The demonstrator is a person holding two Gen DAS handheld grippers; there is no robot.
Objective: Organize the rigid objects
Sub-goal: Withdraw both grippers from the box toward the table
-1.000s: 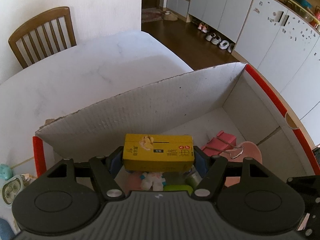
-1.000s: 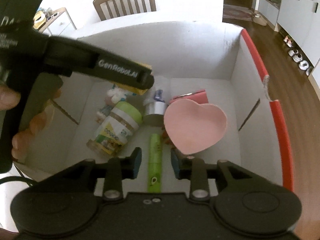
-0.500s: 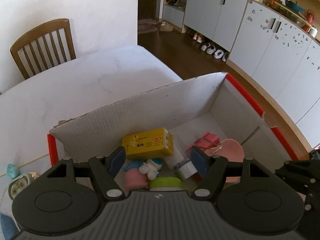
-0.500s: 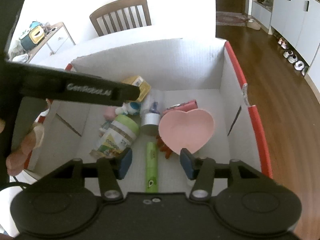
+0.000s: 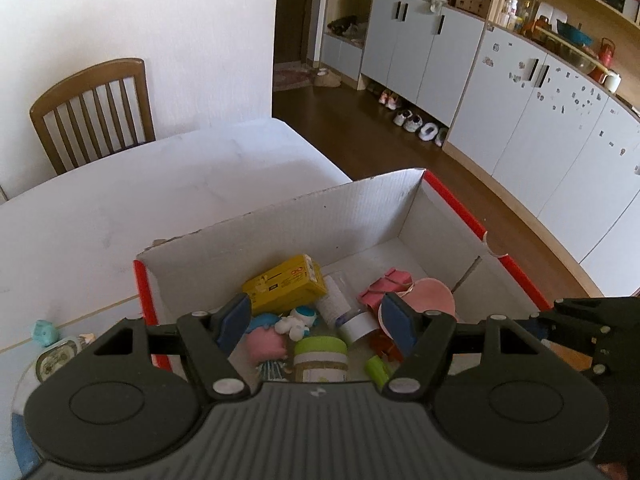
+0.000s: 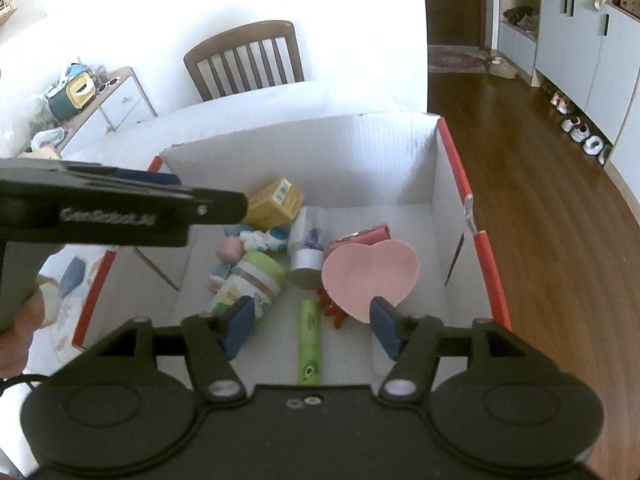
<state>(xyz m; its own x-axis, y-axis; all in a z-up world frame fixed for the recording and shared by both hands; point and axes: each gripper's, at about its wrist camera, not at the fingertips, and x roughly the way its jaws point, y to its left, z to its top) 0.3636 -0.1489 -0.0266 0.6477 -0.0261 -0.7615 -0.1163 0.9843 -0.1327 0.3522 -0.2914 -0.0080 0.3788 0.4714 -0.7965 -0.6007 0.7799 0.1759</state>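
Observation:
A white cardboard box with red edges [image 5: 360,216] [image 6: 360,152] stands on the table and holds several objects. A yellow carton [image 5: 286,288] [image 6: 276,202] lies in its far left corner. Beside it lie a pink heart-shaped dish [image 6: 370,274] [image 5: 434,296], a green-lidded jar [image 6: 248,284] [image 5: 320,360], a green tube [image 6: 309,344], a white bottle [image 6: 306,250] and small toy figures [image 5: 296,320]. My left gripper [image 5: 316,326] is open and empty above the box. My right gripper [image 6: 310,330] is open and empty above the box's near side.
A wooden chair [image 5: 94,110] stands at the table's far side. A small clock and a teal figure [image 5: 48,344] lie on the table left of the box. White cabinets [image 5: 520,92] and shoes line the wooden floor to the right.
My left gripper let go of the yellow carton, which now lies in the box, and both grippers rose away from the box. My right gripper opened wider.

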